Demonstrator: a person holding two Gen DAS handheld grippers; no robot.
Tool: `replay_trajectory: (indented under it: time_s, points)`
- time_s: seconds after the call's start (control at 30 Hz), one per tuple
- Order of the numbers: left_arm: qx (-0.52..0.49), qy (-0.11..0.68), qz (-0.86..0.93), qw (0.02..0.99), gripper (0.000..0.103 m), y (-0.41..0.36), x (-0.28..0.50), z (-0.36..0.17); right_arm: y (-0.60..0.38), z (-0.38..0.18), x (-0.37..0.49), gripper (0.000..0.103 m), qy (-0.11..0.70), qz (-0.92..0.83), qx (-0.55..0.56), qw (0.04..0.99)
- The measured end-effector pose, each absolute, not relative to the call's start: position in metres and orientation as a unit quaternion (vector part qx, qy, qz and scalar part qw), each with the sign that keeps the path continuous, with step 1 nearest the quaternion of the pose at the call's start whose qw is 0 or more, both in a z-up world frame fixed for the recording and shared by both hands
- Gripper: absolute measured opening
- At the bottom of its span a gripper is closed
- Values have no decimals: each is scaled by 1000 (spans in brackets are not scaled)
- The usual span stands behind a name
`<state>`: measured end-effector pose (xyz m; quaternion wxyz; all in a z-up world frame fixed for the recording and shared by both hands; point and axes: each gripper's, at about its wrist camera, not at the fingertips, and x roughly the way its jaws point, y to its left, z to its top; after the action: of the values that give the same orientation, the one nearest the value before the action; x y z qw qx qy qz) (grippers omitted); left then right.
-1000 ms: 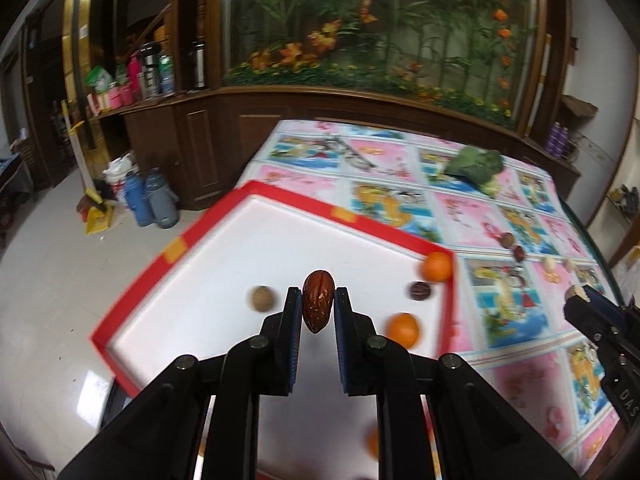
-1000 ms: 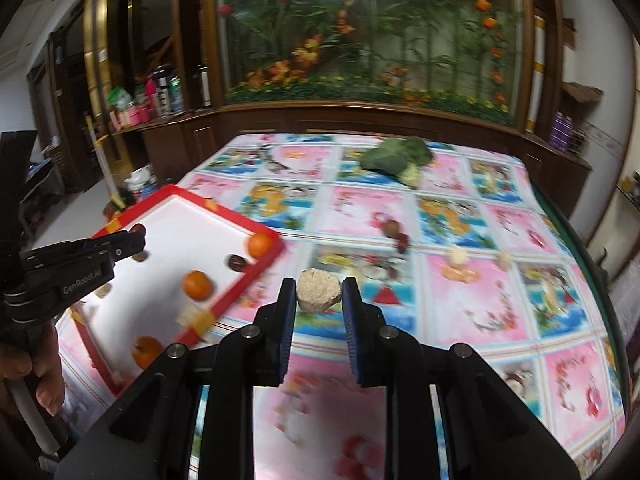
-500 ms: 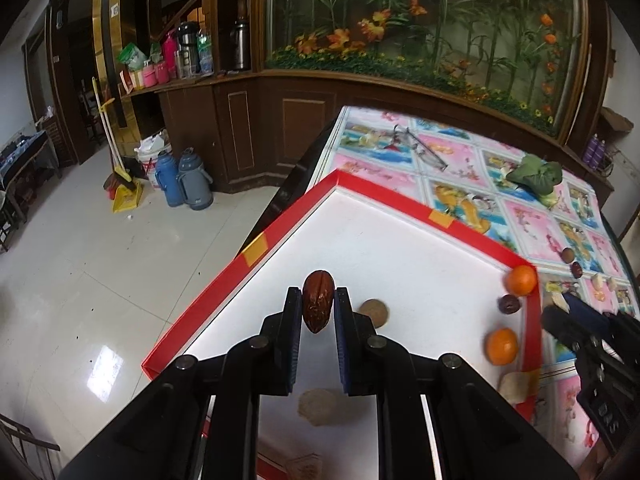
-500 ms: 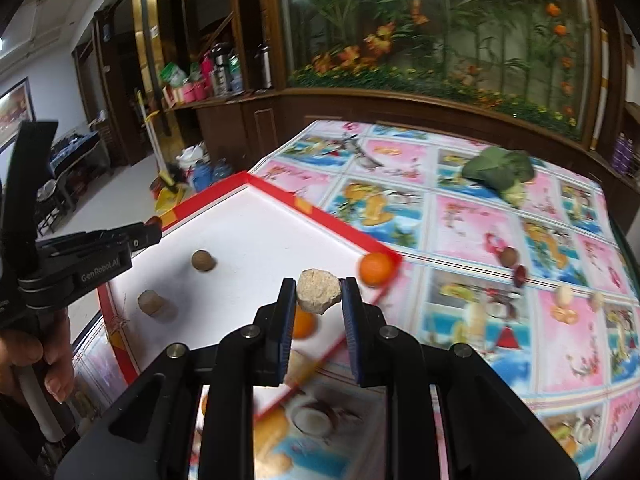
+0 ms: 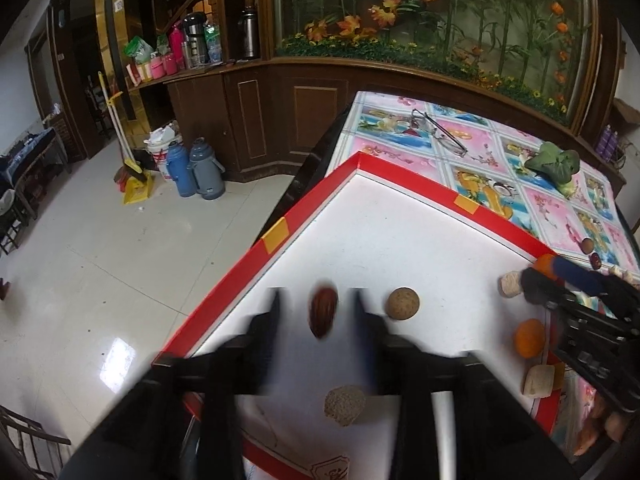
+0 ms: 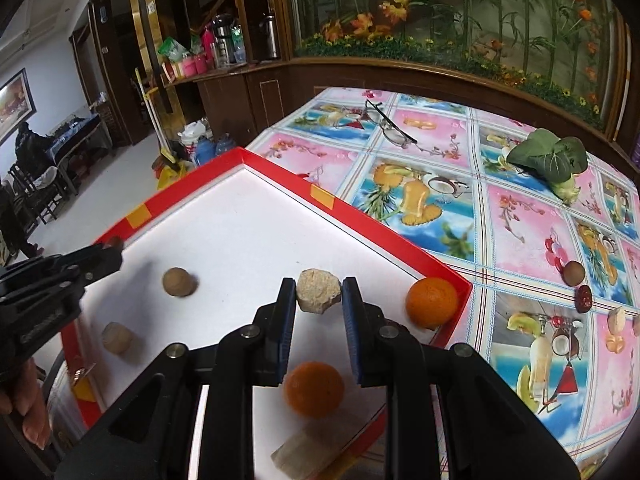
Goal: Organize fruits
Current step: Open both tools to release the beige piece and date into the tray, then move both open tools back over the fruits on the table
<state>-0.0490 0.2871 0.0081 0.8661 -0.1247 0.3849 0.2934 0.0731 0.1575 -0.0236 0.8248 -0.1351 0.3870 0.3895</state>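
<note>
Newly parted left hand-held gripper (image 5: 316,304), red date (image 5: 322,312) loose between.

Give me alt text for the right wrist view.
The right gripper holds a beige chunk in its jaws above a red-rimmed white tray holding two oranges and brown fruits. The left gripper reaches in at the tray's left edge; beyond lie glasses and a leafy green on a patterned tablecloth.
</note>
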Motion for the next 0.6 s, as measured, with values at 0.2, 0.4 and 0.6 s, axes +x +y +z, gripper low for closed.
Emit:
replay_trajectory:
  time_s: [0.2,0.4,0.6]
  points:
    - [-106,362,307,874,73,277,-54,23,134,-7,70,64,365,381,-129,840]
    - [-80,348,312,880,80,259,-52,35,76,13,69,76,343,355,-126,861]
    - [-57,346,293,890,80,230,-39,43,-4,17,80,98,355,294,-107,881]
